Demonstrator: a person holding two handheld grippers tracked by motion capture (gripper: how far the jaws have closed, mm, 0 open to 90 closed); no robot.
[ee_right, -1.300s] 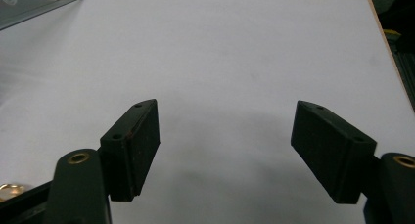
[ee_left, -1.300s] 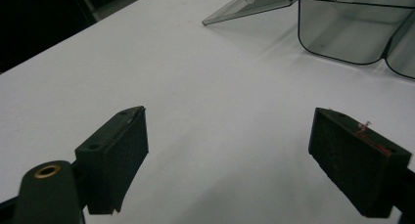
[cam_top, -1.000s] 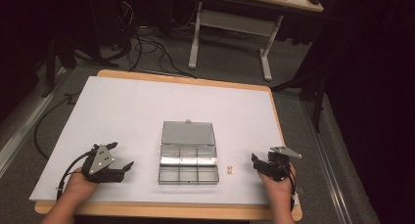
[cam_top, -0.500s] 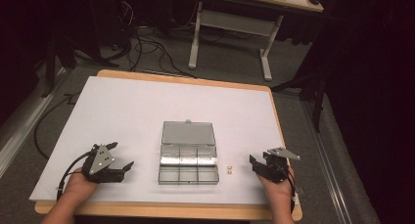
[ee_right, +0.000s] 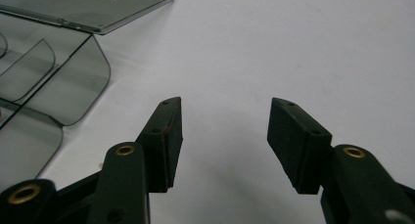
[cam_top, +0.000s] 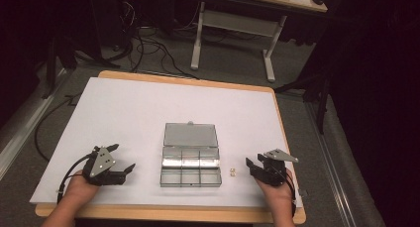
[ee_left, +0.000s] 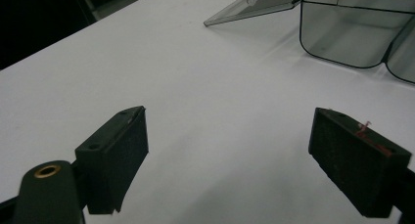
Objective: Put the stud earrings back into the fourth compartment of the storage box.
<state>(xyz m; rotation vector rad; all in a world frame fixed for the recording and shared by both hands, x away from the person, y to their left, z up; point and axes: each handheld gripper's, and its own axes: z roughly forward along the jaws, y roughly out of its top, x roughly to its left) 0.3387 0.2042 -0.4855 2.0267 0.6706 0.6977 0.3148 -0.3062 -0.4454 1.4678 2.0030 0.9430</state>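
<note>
A clear plastic compartment box stands open mid-table, its lid lying flat behind it. Two tiny pale pieces lie just right of the box. My left gripper rests left of the box, open wide, with bare white surface between its jaws; the box shows ahead at the right. My right gripper sits right of the pale pieces, pointing toward them. Its jaws have just been closing and stand partly open with nothing between them. The box and lid show at the left.
A white sheet covers the wooden table, whose front edge runs just before my hands. Beyond the table are a desk frame and cables on a dark floor.
My right gripper has edged left toward the pale pieces and its jaws stand narrower. The left gripper has not moved.
</note>
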